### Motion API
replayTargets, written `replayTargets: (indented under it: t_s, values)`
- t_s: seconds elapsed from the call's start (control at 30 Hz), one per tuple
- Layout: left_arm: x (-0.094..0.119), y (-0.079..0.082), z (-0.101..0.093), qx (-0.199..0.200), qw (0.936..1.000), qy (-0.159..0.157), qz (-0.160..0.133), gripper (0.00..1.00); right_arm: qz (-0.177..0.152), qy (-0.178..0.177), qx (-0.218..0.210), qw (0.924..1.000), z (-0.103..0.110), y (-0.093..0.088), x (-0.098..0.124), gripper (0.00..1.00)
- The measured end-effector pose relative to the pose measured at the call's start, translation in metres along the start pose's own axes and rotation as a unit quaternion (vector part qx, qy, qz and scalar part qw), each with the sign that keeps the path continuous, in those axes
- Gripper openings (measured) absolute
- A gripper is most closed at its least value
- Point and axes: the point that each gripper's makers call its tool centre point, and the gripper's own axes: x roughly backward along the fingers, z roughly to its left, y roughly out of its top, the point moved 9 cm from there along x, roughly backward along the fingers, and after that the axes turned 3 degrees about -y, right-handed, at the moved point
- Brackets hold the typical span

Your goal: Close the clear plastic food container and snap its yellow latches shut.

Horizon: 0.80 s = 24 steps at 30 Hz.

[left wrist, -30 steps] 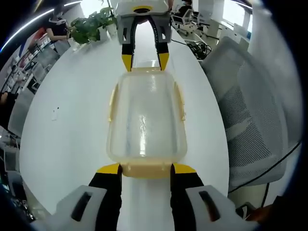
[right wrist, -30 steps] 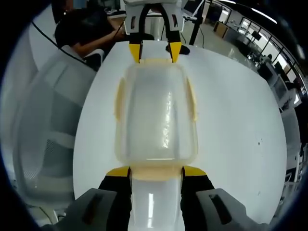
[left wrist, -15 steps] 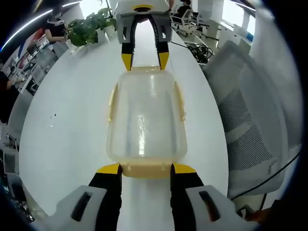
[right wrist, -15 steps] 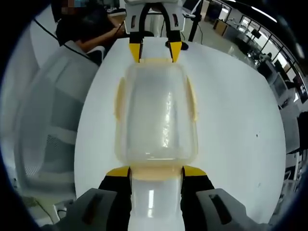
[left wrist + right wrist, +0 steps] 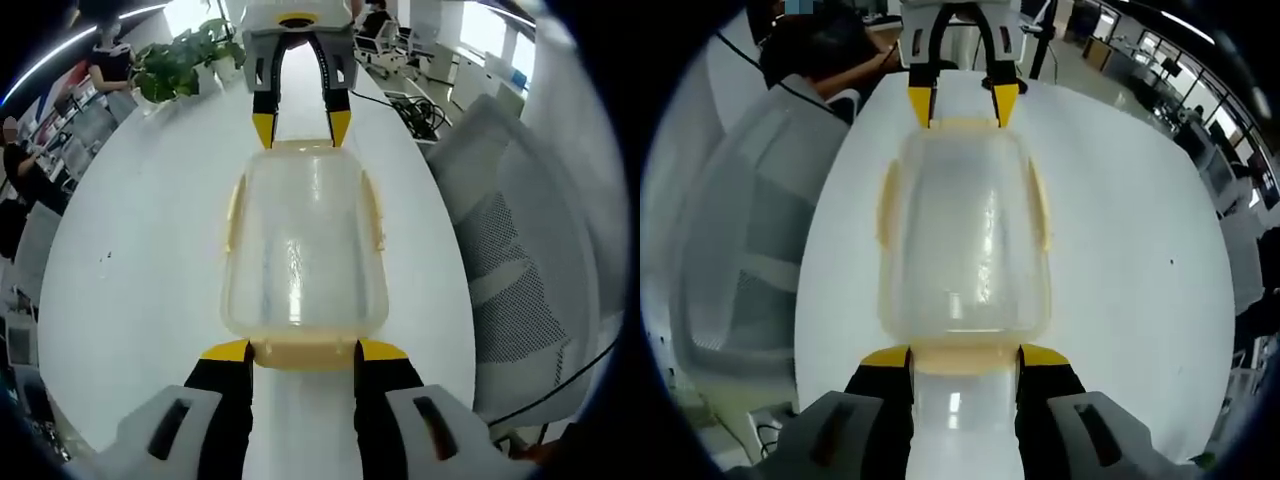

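Two grippers face each other along the long axis of the clear plastic food container (image 5: 303,245), one at each short end, and that alignment is what the coming move turns on. We see the container lying lid-on, lengthwise down the middle of the white worktop (image 5: 140,260), well in from its long edges. In the left gripper view, our left gripper (image 5: 303,350) has its yellow-tipped jaws set at a moderate width, straddling the near end latch (image 5: 303,354) with a tip touching or just beside each of its corners; we cannot tell whether they actually press on it. At the far short end the right gripper (image 5: 300,128) brackets the opposite end in the same way. In the right gripper view the layout mirrors: the right gripper (image 5: 965,356) straddles its own end latch (image 5: 965,358), and the left gripper (image 5: 963,108) stands at the far end. Both grippers are equally close to the container, each at its own end. The side latches (image 5: 233,215) along the long sides look flared slightly outward, so we judge them not yet snapped, though the blur of the clear plastic leaves this uncertain. We judge the end latches are the step in hand: each wants a push down and inward along the long axis, both ends together, so the container does not slide. An office chair (image 5: 520,250) stands beside one long edge of the worktop.
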Motion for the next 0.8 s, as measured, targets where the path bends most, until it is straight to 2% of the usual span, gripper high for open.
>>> replayTargets:
  t_s: [0.8]
  values:
    - [-0.025, 0.047, 0.005, -0.003, 0.9999, -0.006, -0.010, 0.38, 0.011, -0.004, -0.007, 0.9999, 0.000, -0.051, 0.019, 0.38]
